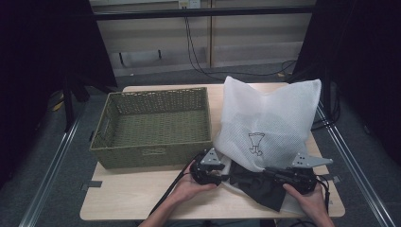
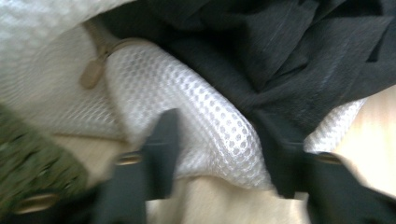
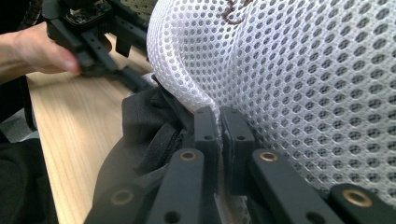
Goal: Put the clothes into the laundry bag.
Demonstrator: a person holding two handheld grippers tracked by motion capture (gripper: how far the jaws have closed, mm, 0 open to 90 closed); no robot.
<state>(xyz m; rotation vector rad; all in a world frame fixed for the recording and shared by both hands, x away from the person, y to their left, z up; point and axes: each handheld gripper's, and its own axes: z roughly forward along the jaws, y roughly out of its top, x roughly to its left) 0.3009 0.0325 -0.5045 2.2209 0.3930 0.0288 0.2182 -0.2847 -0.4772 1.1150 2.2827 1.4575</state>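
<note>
A white mesh laundry bag (image 1: 267, 120) lies on the right half of the table, and a black garment (image 1: 257, 184) spills out of its near opening. My left gripper (image 1: 222, 175) is at the bag's near left corner. In the left gripper view it (image 2: 226, 137) is open, its jaws standing either side of a fold of the mesh bag (image 2: 205, 116), with the black garment (image 2: 280, 51) just beyond and a beige zipper pull (image 2: 91, 74) to the left. My right gripper (image 3: 218, 123) is shut on the mesh bag's (image 3: 303, 70) edge, above the black garment (image 3: 144, 126).
A green woven basket (image 1: 153, 153), with nothing in it, stands on the left half of the wooden table (image 1: 142, 194). Bare table runs along the front edge. In the right gripper view the other hand and the left gripper (image 3: 88, 32) are at the upper left.
</note>
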